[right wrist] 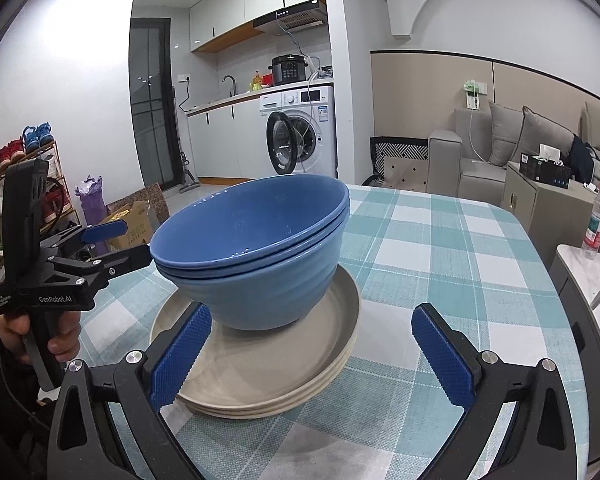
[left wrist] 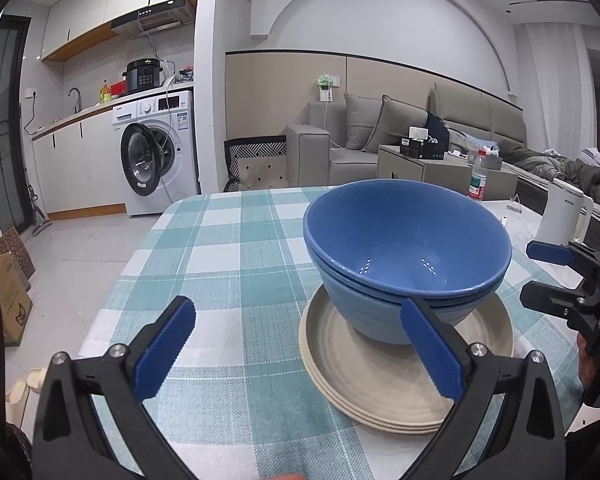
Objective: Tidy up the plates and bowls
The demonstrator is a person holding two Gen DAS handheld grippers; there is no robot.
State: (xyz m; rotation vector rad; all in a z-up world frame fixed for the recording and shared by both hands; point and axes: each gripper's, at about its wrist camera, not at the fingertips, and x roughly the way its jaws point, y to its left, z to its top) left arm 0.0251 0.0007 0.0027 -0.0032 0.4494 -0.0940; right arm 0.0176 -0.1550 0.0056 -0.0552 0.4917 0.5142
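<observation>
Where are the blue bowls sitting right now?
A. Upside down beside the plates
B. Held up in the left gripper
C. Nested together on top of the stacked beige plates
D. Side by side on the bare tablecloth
C: the blue bowls sit nested, upright, on the stack of beige plates, and both grippers are open and empty.

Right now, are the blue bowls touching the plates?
Touching. The right wrist view shows the blue bowls resting directly on the top of the stacked plates.

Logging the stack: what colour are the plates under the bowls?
Cream plates, plain; clearest in the right wrist view.
</observation>
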